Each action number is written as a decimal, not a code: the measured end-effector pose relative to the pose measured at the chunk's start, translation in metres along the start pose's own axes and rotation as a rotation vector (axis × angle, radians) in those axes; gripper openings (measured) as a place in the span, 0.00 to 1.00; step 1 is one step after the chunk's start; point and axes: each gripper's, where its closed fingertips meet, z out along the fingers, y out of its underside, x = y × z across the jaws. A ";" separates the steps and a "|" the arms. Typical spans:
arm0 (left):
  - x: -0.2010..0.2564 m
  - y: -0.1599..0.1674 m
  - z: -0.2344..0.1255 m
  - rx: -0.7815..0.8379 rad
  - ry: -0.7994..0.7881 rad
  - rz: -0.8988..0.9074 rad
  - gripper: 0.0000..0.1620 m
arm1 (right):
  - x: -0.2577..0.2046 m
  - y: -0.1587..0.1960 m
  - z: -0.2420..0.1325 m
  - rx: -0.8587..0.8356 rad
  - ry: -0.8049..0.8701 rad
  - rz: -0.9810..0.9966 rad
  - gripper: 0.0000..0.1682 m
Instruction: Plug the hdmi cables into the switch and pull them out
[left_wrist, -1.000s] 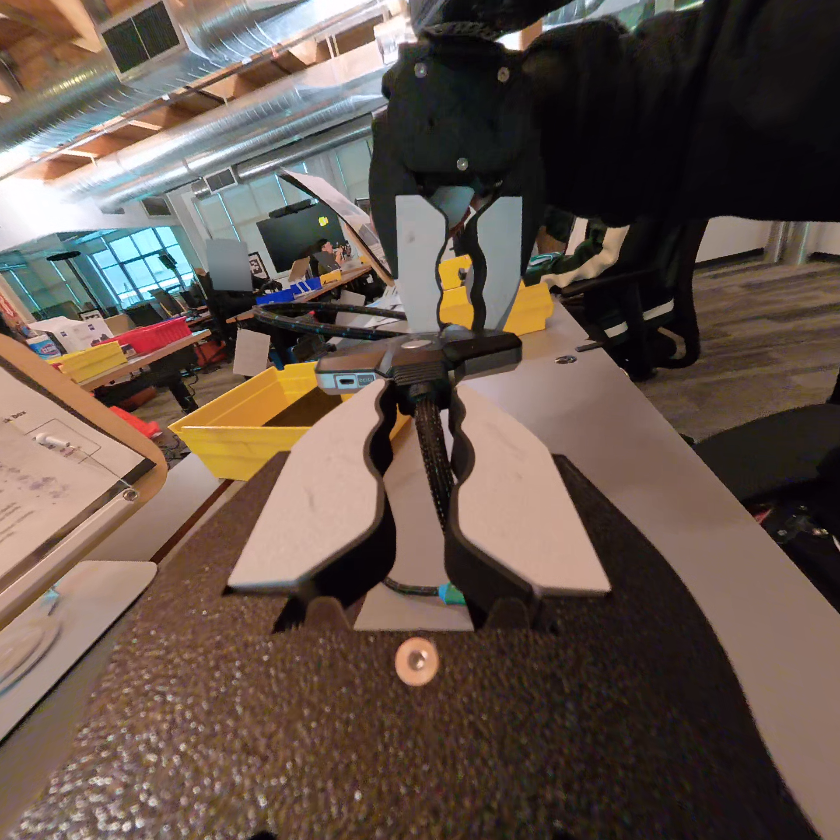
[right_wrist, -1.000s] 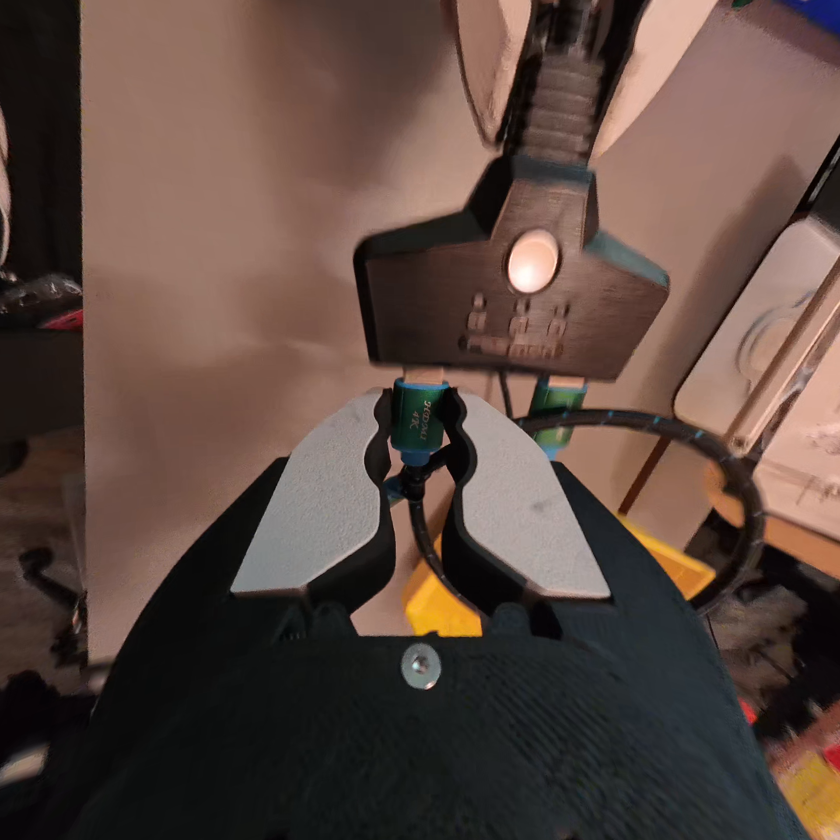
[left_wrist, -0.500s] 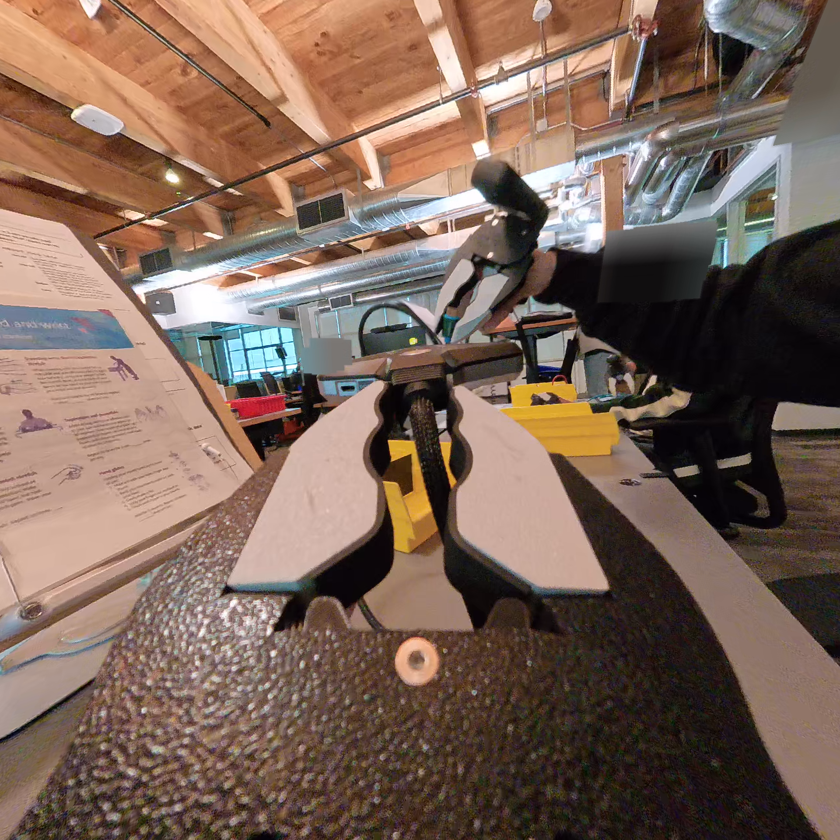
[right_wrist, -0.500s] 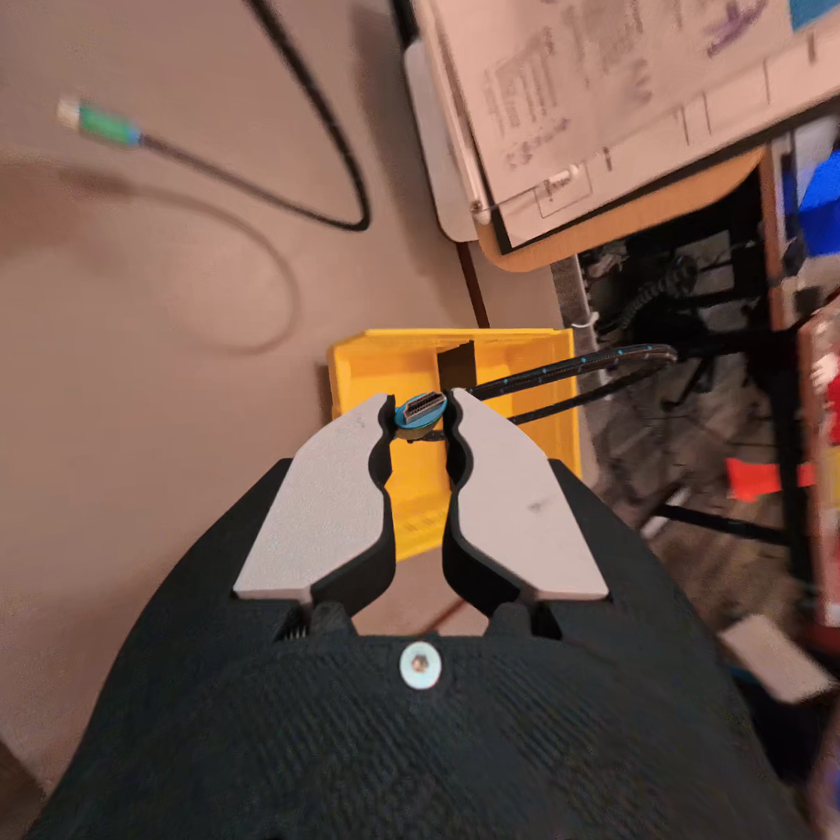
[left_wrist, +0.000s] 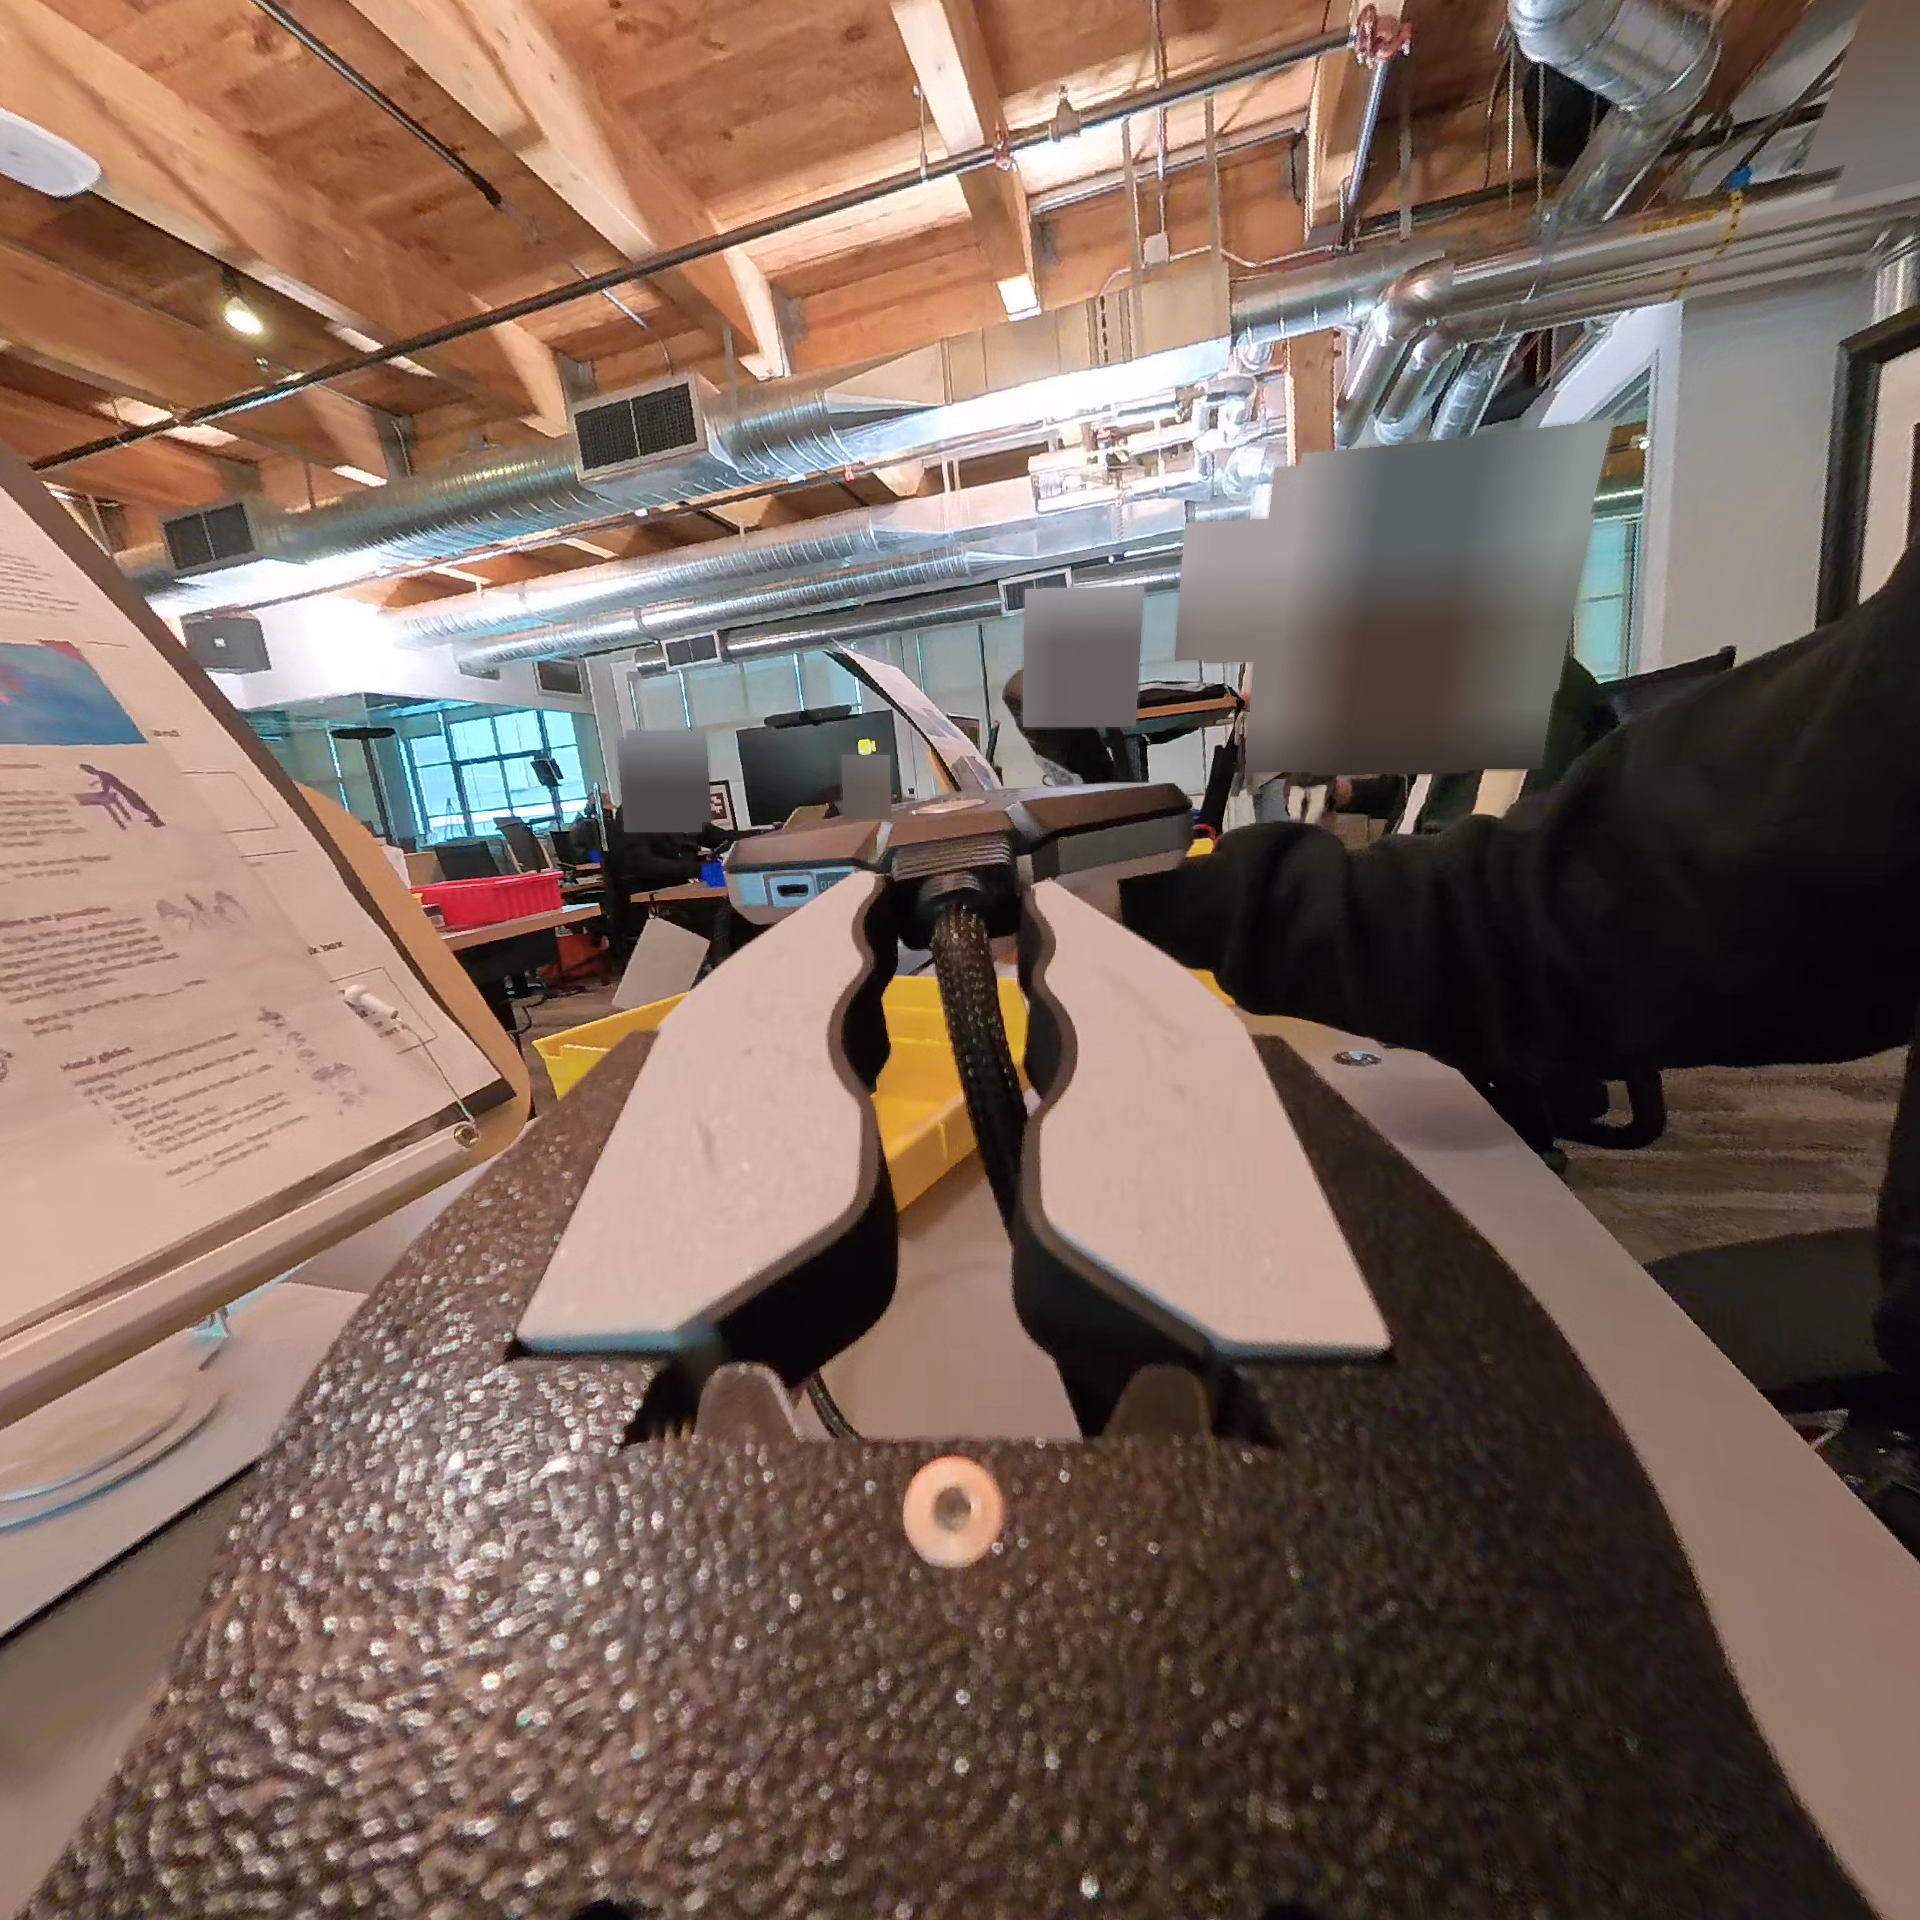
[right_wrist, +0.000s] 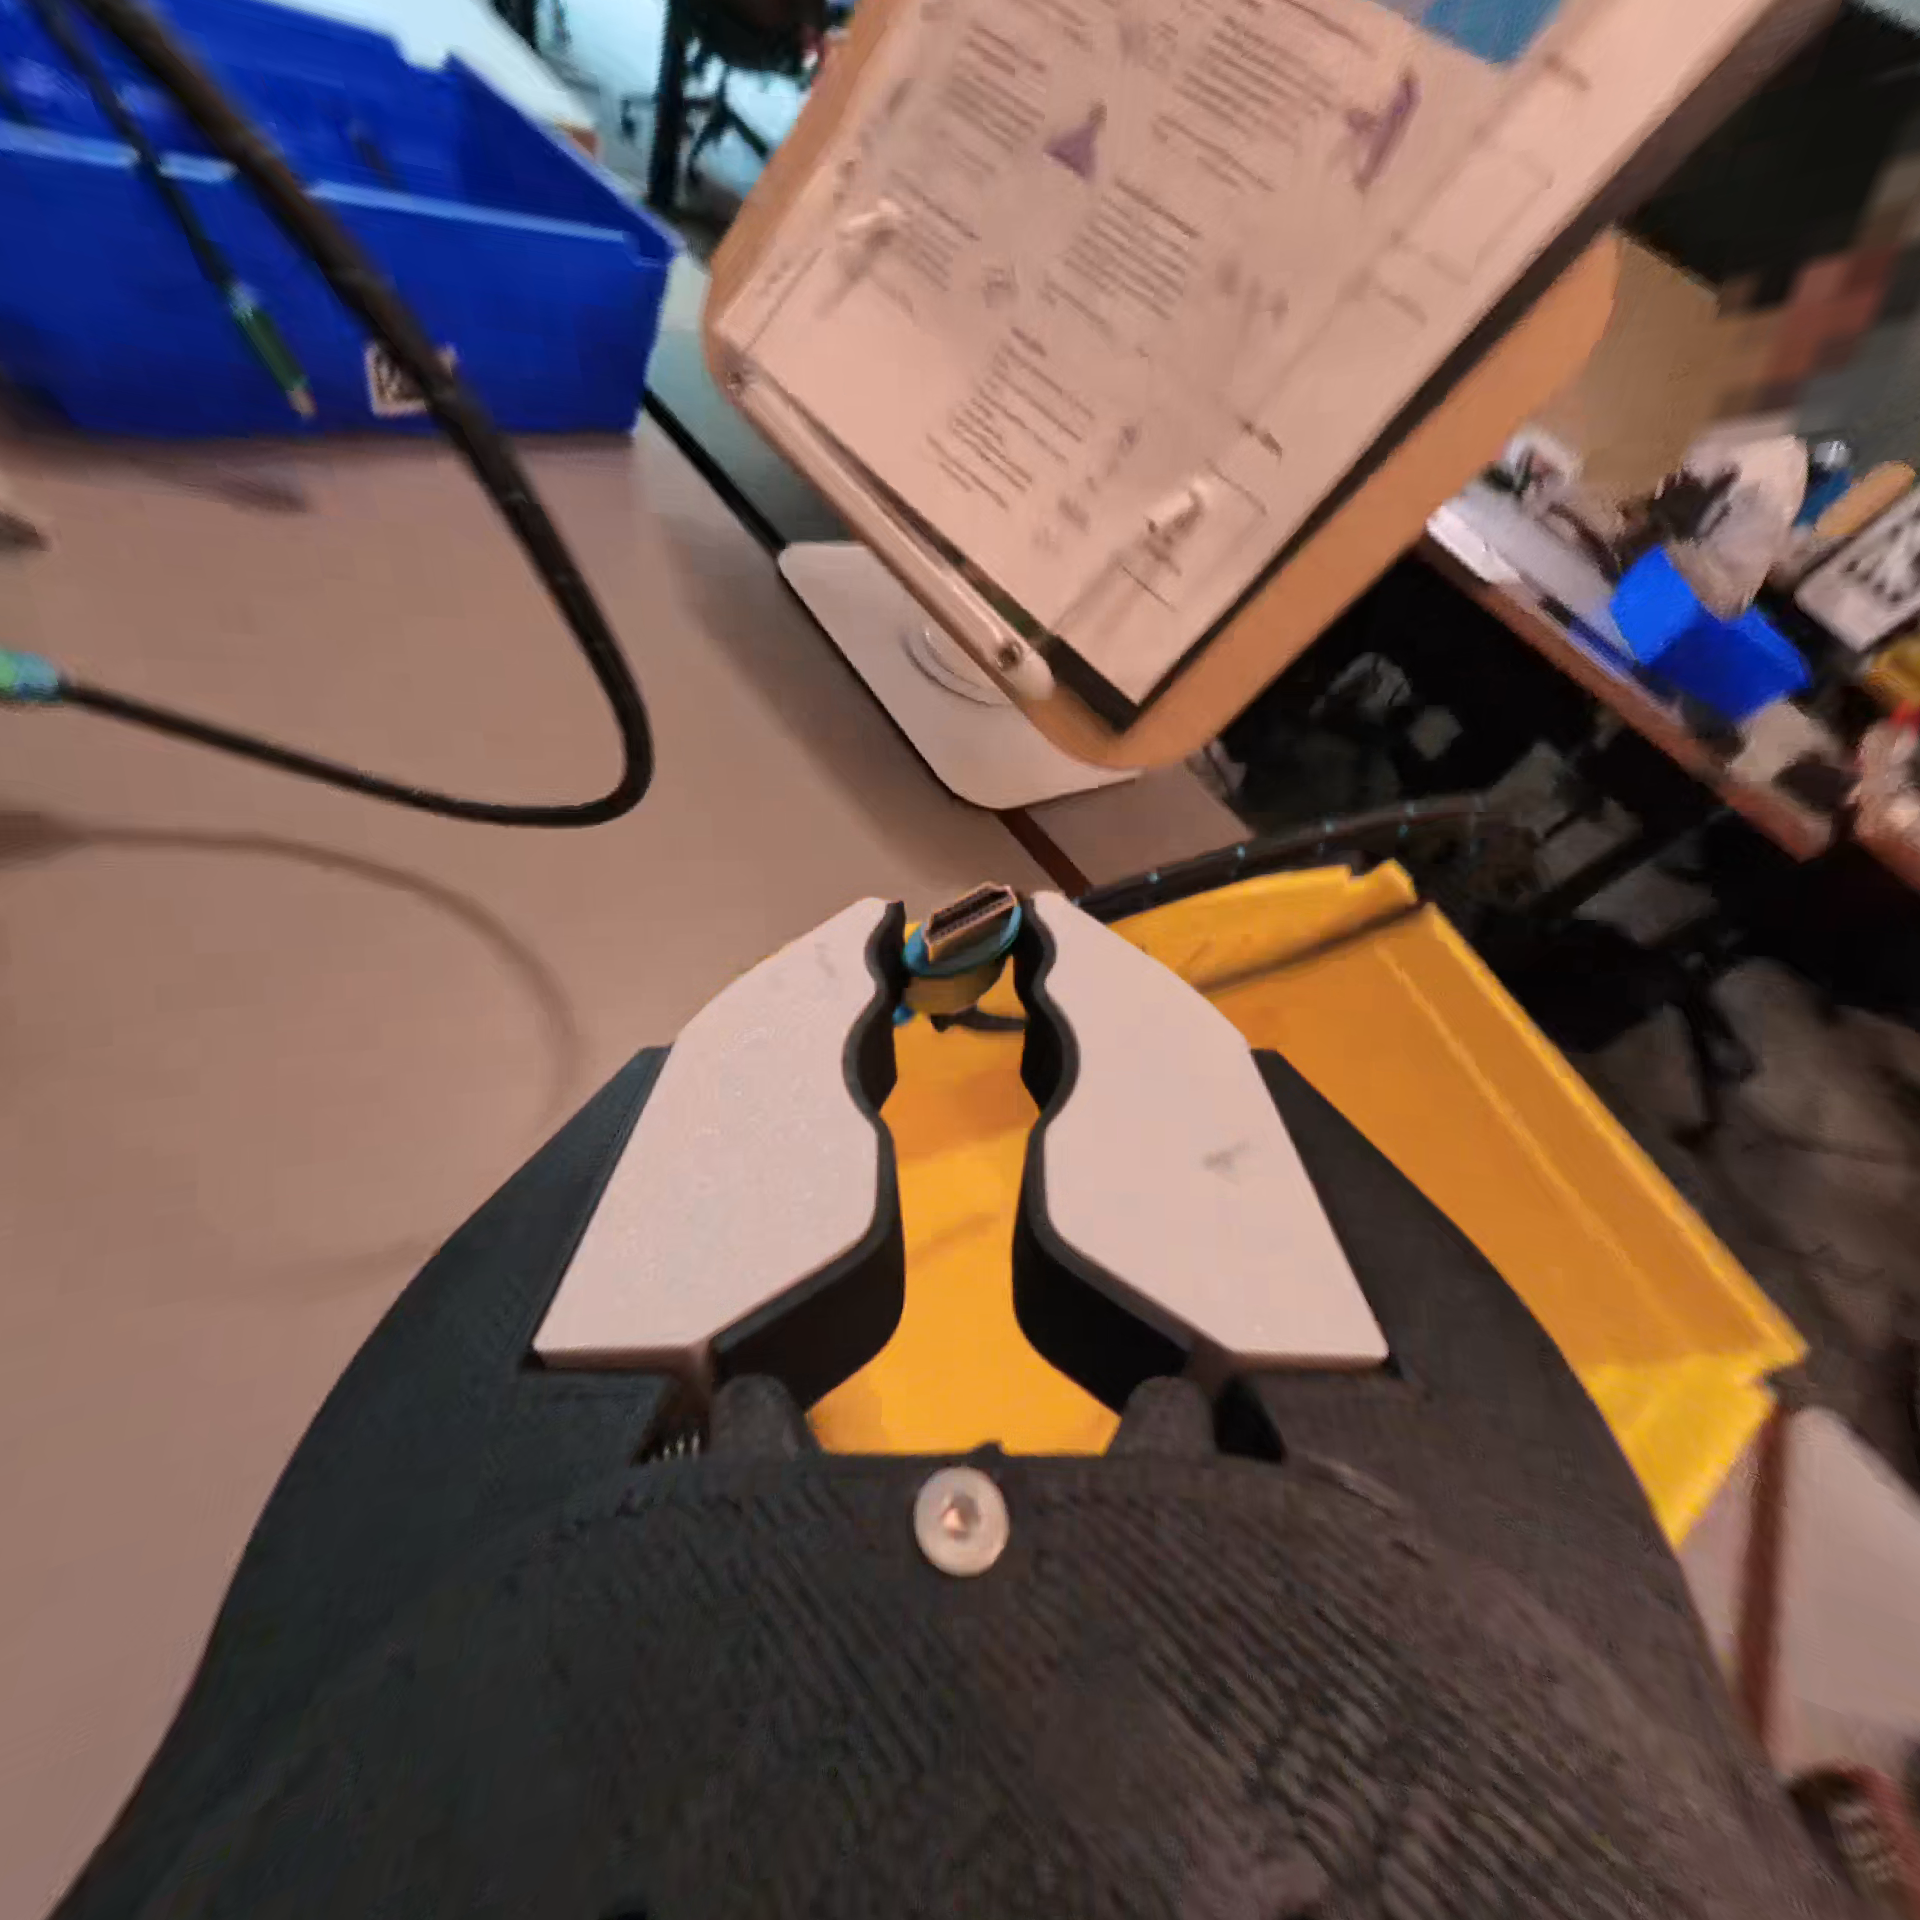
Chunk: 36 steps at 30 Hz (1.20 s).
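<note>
Above the yellow bin (right_wrist: 1455, 1122), the right gripper (right_wrist: 961, 930) pinches an hdmi plug (right_wrist: 966, 920) between its 2 tips, its metal end facing forward. Held off the table (left_wrist: 1558, 1247), the left gripper (left_wrist: 956, 914) clamps the braided lead (left_wrist: 971, 1029) just behind the switch (left_wrist: 966, 831), whose visible port (left_wrist: 790, 888) looks empty.

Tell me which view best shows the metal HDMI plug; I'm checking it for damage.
The right wrist view: the silver HDMI plug with the blue collar faces the camera, pinched at the right tool tips. The left wrist view doesn't show it; a black sleeve covers that side.
</note>
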 end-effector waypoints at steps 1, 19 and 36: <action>0.000 0.001 0.001 -0.005 0.000 0.002 0.13 | 0.005 0.011 0.003 -0.024 0.016 0.065 0.12; 0.025 0.013 0.012 -0.028 0.166 -0.010 0.13 | -0.143 -0.123 -0.041 0.213 -0.541 0.260 0.33; 0.053 0.017 0.011 -0.020 0.340 0.012 0.14 | -0.198 -0.128 -0.026 0.111 -0.662 0.001 0.20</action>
